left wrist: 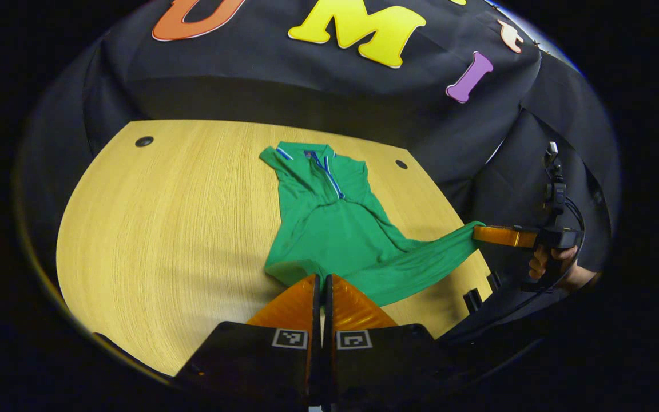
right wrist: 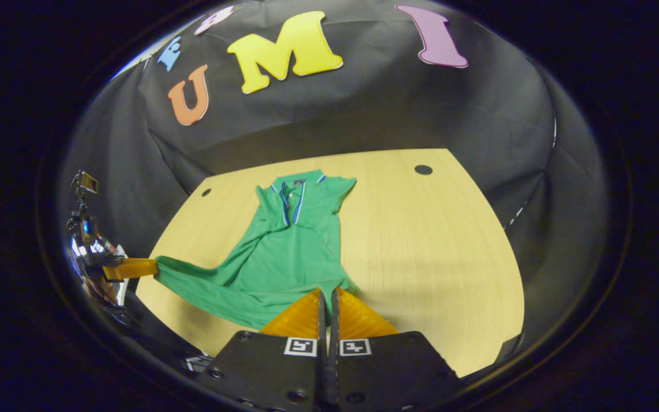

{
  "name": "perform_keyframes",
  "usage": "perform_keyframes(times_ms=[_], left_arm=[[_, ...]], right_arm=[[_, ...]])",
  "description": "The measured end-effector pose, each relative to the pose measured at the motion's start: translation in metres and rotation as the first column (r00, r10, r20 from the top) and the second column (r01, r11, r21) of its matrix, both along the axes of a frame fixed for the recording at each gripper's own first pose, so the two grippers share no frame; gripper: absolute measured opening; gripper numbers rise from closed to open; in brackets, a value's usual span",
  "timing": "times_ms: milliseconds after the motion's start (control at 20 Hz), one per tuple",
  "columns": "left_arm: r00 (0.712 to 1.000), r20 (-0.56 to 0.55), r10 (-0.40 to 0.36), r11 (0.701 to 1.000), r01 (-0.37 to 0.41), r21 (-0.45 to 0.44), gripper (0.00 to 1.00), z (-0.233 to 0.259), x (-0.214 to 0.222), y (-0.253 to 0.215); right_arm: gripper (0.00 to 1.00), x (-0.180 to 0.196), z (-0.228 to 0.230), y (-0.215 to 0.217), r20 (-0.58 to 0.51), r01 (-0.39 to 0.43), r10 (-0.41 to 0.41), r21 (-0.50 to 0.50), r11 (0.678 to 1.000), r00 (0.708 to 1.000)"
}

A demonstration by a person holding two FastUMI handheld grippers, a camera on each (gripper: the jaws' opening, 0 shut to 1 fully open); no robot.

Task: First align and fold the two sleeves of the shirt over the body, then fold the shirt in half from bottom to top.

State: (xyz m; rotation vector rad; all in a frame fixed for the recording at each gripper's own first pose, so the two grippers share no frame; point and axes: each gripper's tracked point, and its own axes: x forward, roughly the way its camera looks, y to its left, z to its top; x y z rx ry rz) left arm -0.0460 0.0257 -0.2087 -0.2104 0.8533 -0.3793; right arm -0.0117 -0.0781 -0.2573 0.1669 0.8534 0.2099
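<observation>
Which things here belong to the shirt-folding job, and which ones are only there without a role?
Belongs to the job:
- green shirt, collar far, hem corners gripped
- left gripper, shut on the hem
- right gripper, shut on the hem

Only there:
- wooden table, with small dark holes near its far corners
- black cloth wall

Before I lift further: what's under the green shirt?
Under the shirt lies the bare wooden table; nothing pokes out at its edges. Whatever the cloth covers cannot be seen. Both tongs pinch its hem.
</observation>
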Motion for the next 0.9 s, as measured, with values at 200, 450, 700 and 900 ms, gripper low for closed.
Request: perform_keyframes(times_ms=[200,450,700,900], left_arm=[[0.997,0.071,0.010,1.000,-0.009,-0.015,0.06,0.026,0.050,-0.002],[0.987,0.151,0.046,0.998,-0.050,0.024,0.06,0.044,0.111,0.002],[0.972,0.192,0.132,0.991,-0.132,-0.015,0.06,0.054,0.164,0.008],[0.961,0.223,0.165,0.986,-0.167,-0.011,0.06,0.052,0.208,0.015]], right_arm=[[0.00,0.044,0.020,-0.009,0.049,-0.002,0.002,-0.012,1.000,0.999],[0.00,0.107,0.042,-0.008,0.123,0.008,-0.006,-0.019,1.000,0.992],[0.00,0.151,0.039,0.003,0.129,-0.009,0.012,-0.026,1.000,0.992],[0.00,0.190,0.032,0.009,0.116,-0.001,0.003,-0.023,1.000,0.993]])
